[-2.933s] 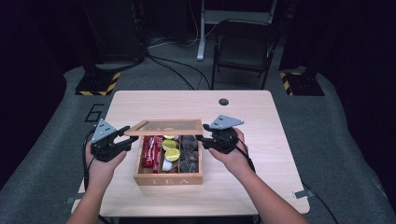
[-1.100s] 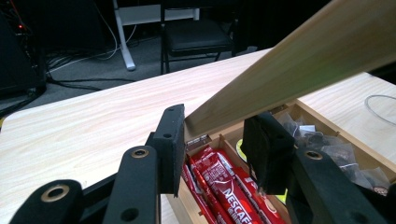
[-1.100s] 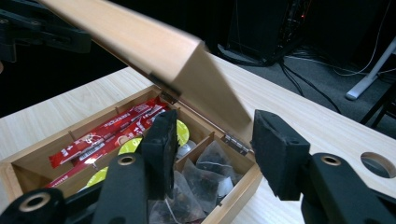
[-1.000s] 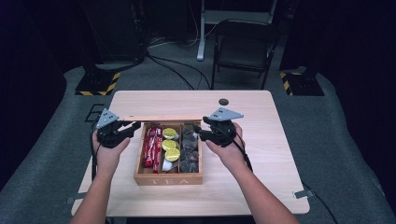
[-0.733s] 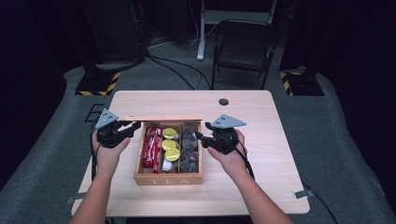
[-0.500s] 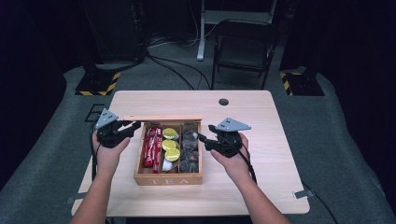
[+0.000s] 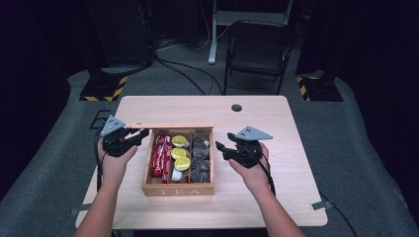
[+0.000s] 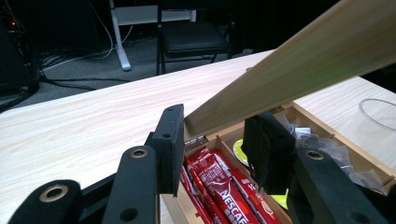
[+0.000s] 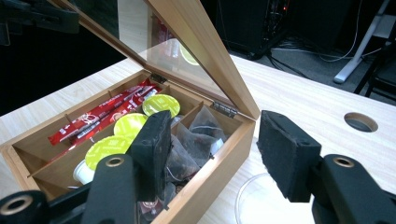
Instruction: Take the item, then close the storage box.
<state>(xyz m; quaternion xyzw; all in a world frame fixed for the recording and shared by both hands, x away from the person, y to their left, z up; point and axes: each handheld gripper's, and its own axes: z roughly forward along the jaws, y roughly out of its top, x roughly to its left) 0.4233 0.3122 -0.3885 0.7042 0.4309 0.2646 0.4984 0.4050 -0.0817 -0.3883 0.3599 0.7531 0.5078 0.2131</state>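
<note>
**Wooden tea box: lid up, keep it steady**

Wooden box (image 7: 178,189) sits near the front edge of the table (image 7: 276,207), a bit left of centre. We hold its lid (image 8: 289,70) raised: the left gripper (image 7: 129,140) is clamped on the lid's left end, jaws pinching the wood edge as seen in the left gripper view. The right gripper (image 7: 225,149) is off the box, just beside its right wall; its jaws have just been opening, stand about half wide, w/ nothing between them.

To do this well, we'd keep the left grip firm & square on the lid edge, no twisting, since the hinges (image 9: 226,109) look small. The glass pane in the lid could flex, so we pinch wood only. The right gripper should approach the contents from above, staying clear of the lid.

Inside: red sachets (image 7: 160,153) in the left compartment, yellow-green capsules (image 7: 179,153) in the middle, dark tea bags (image 7: 200,158) on the right.

Table is pale wood w/ a cable hole (image 7: 236,107) near the back edge. Room is dark: grey floor, folding chair (image 7: 257,49) behind the table, cables, hazard-striped stand bases at both back corners.
</note>
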